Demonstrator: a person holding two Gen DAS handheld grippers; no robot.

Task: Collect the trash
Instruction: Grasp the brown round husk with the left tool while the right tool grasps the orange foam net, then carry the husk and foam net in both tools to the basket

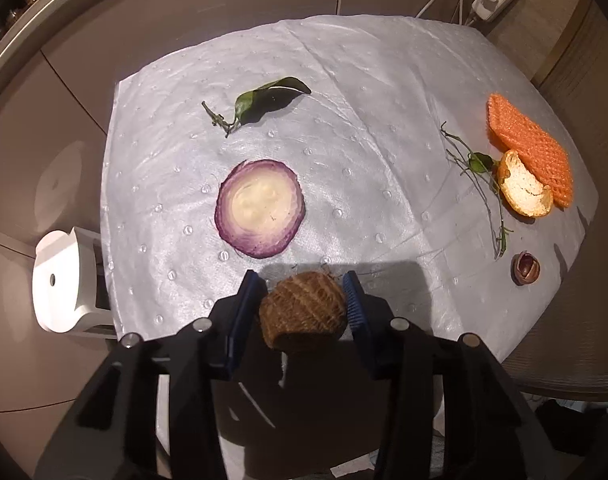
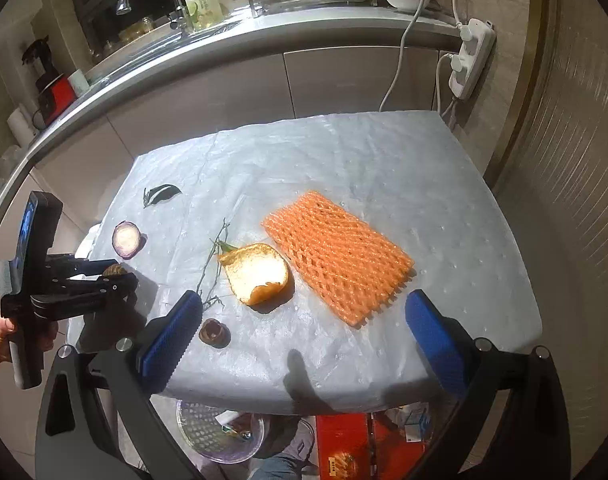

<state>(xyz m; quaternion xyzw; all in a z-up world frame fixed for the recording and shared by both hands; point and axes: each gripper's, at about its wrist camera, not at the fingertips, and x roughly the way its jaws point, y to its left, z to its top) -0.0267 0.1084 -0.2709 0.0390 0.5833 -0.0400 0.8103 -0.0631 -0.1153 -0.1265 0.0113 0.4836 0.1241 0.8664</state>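
**Brown husk between the left tongs, right tongs wide over the peel**

Brown and fibrous, a rounded husk piece [image 1: 304,308] sits low centre in the left wrist view, between the blue pads of the left tongs [image 1: 305,300]. The tongs stand partly closed with both pads against its sides, so I judge it gripped. It looks light, dry and fairly stiff; the ribbed pads should bite well across its widest part. Above it at mid-frame lies a purple onion slice [image 1: 260,208], flat and thin on the pale plastic cover of the tabletop [image 1: 383,80], likely limp and hard to get under. A green leaf [image 1: 264,98] lies further up. At the right edge are an orange foam net [image 1: 531,148], an orange peel [image 1: 523,190], thin twigs [image 1: 475,176] and a small brown nut shell [image 1: 525,268].

In the right wrist view the right tongs [image 2: 304,312] gape wide and hold nothing, poised over the near part of the tabletop. The curled peel sits just above centre, stiff enough to pinch at its raised rim; the foam net to its right is soft and springy, easy to take at any edge. The nut shell lies by the left pad. At the left edge a hand [image 2: 0,336] holds the left tongs.
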